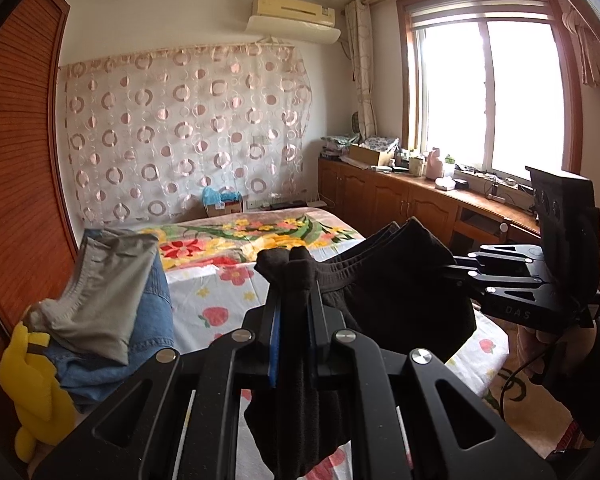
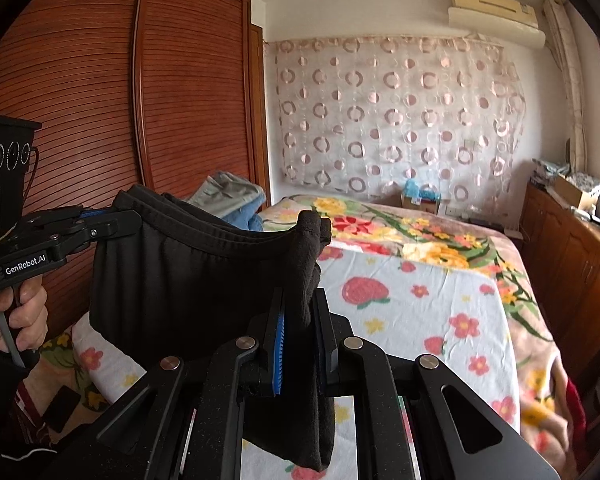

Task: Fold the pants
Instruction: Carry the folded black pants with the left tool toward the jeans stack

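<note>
- The black pants point(image 1: 396, 280) are held above the bed point(image 1: 220, 296), each waistband end clamped in a closed gripper: left point(image 1: 294, 300), right point(image 2: 300, 312).
- A bunched corner could be lost if the soft, thick knit creeps between the ribbed blue pads point(image 2: 279, 344).
- The sagging waistband could be folded crooked if laid down slack.

The left wrist view looks along its own fingers, close over the bed point(image 1: 220, 296), toward the circle-patterned curtain point(image 1: 188, 132) — window point(image 1: 484, 96) right of it. The right wrist view also faces that curtain point(image 2: 396, 120), wardrobe point(image 2: 112, 92) left of it. Both share the bed, curtain and black pants point(image 1: 400, 292) — each sees the other gripper.
</note>
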A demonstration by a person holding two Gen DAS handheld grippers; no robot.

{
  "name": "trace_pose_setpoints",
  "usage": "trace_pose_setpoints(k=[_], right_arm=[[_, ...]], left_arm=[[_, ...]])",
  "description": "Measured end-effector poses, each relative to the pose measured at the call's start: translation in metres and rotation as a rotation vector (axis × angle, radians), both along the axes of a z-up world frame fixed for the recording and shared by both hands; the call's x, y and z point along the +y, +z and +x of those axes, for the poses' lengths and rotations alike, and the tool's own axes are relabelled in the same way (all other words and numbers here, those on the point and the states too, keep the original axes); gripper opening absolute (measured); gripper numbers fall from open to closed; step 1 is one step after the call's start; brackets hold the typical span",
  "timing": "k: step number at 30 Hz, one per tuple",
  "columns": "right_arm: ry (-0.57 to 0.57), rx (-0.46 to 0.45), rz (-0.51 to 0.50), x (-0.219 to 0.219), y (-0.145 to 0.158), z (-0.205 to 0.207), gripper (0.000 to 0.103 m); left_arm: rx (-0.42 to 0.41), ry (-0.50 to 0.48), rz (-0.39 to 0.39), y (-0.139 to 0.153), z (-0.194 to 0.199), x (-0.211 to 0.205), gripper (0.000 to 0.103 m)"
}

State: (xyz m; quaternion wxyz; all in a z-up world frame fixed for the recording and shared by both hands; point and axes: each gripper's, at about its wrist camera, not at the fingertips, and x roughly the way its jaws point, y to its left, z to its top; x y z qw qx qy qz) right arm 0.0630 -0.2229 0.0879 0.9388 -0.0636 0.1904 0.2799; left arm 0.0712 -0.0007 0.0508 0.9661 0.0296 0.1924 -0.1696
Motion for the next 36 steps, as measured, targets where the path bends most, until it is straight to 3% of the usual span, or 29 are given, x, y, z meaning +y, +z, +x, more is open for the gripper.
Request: trace_pose_setpoints(k=[16, 36], right_arm=[[0.079, -0.041, -0.016, 0.017, 0.003, 0.022, 0.012], [0.172, -0.065, -0.088, 0.054, 0.011, 0.109, 0.012]], left_arm=[[-0.028, 0.075, 0.008, 0.01, 0.0, 0.035, 0.012], [-0.01, 0.186, -0.002, 0.003, 0.047, 0.099, 0.012]])
